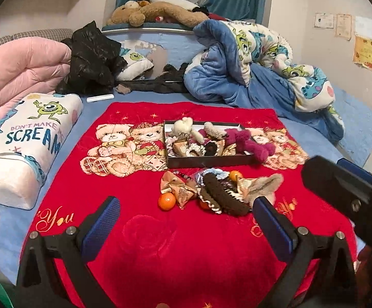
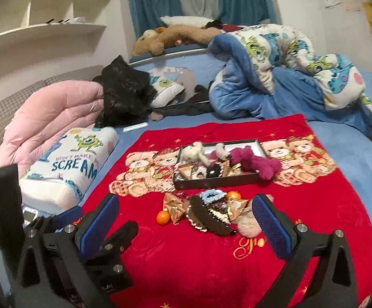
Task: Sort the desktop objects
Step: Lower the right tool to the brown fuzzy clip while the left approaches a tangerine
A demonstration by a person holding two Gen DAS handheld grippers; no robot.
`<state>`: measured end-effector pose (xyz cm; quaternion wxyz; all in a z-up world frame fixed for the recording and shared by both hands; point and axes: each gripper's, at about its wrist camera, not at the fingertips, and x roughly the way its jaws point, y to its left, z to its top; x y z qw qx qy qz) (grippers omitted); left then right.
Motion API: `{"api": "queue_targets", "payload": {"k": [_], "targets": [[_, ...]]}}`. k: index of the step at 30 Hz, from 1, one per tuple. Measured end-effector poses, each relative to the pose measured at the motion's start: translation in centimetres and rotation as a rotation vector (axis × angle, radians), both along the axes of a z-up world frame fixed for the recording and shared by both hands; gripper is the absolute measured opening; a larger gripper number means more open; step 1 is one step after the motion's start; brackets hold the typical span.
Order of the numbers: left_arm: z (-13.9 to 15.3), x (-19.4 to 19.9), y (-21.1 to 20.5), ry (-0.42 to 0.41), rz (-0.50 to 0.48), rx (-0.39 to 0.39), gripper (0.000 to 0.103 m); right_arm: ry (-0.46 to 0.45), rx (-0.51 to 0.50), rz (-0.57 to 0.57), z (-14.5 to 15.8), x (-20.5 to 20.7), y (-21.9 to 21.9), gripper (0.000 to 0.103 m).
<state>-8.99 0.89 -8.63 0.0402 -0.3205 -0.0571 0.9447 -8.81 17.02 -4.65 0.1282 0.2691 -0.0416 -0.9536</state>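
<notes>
Left gripper (image 1: 186, 218): jaws spread wide, empty, hovering above red teddy-bear blanket (image 1: 139, 243). Right gripper (image 2: 186, 215): jaws equally wide, nothing between pads, touching nothing.

Blanket lies on blue bed (image 1: 312, 133); rumpled cartoon quilt (image 1: 258, 59) behind, pink duvet (image 1: 19, 71) left.

Black tray (image 1: 209, 161) mid-blanket, holding plush toys and scrunchies.

Loose pile just before tray: brown knitted hair clip (image 1: 222, 195), gold bow (image 1: 178, 187), possibly fur pompom (image 2: 247, 224), tangerine (image 1: 167, 201).
</notes>
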Motion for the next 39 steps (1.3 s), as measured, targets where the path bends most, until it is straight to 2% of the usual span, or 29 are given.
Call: {"api": "queue_targets", "payload": {"k": [6,10,13,17,23,29,39], "targets": [[-4.4,-4.7,-0.3,-0.058,-0.017,0.009,0.103,-0.053,-0.016,0.050,-3.9,-3.2,-0.1,0.103],[-7.7,-7.4,0.2,-0.107,-0.022,-0.008,0.103,-0.112,-0.024,0.074,-7.0,-5.9,0.0,0.093],[-9.7,-9.4,0.4,-0.134,-0.020,-0.040,0.103,-0.156,-0.043,0.070,-9.2,-8.1,0.3,0.089],[-12.0,-12.4,0.0,-0.175,-0.011,-0.037,0.103,-0.192,-0.033,0.081,-11.5,-10.6,0.2,0.087],[-15.1,-15.6,-0.4,-0.242,0.011,-0.039,0.103,-0.263,-0.039,0.087,-14.5,-13.5,-0.1,0.077],[-17.3,-16.2,0.1,-0.279,-0.017,-0.063,0.103,-0.327,-0.005,0.096,-17.3,-15.2,-0.8,0.070],[-18.4,-16.9,-0.1,-0.286,-0.020,-0.058,0.103,-0.330,0.013,0.062,-19.0,-16.2,0.0,0.067]]}}
